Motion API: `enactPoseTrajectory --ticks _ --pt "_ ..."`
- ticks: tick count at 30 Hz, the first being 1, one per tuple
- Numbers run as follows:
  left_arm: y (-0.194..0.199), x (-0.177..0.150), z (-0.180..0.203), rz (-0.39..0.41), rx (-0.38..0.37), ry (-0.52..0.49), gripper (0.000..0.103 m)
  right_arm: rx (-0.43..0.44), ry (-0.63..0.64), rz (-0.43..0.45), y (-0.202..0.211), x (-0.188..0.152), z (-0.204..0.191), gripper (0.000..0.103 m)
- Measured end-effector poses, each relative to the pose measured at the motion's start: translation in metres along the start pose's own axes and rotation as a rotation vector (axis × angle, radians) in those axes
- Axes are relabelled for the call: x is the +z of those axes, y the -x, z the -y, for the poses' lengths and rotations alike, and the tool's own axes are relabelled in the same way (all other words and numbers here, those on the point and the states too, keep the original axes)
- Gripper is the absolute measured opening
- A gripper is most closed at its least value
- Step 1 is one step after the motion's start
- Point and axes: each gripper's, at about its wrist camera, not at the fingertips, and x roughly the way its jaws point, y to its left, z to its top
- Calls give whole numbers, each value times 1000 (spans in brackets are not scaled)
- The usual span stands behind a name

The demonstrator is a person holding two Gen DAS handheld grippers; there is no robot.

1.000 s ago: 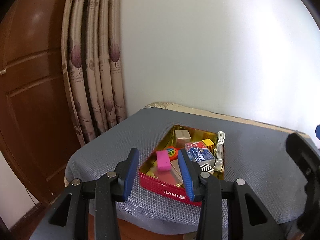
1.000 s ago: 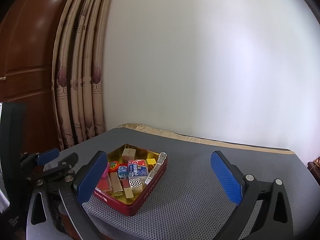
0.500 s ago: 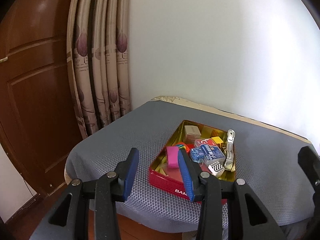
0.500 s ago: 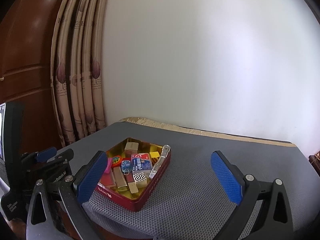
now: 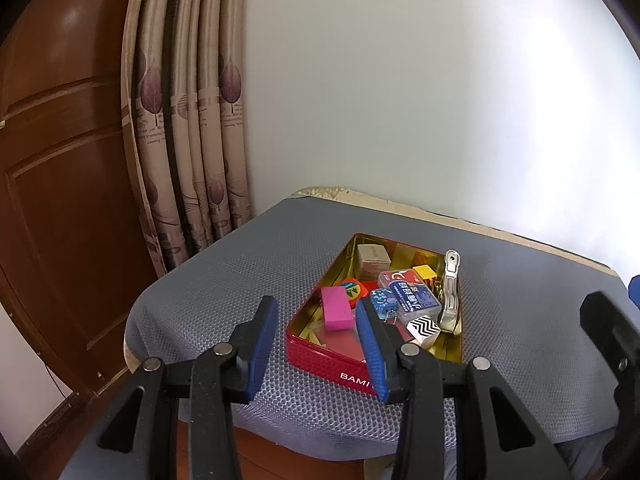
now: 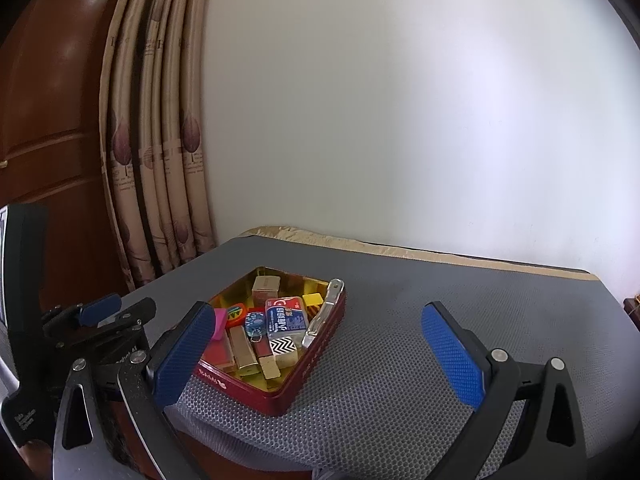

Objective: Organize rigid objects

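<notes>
Red tin near mat's left edge, left gripper apart, right gripper apart

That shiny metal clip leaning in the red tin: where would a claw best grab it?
Probably by its upper end. The metal clip leans against the red tin wall, its top poking above the rim with free space around it, while its lower end is crowded by the zigzag block. Come from above, fingers closing across its narrow width.
</notes>
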Motion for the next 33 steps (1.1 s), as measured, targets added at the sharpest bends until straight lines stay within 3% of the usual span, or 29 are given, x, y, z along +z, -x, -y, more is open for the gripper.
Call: enactPoseTrajectory --ticks 33 --pt "3 2 7 -16 12 -39 41 17 32 6 4 -1 -7 102"
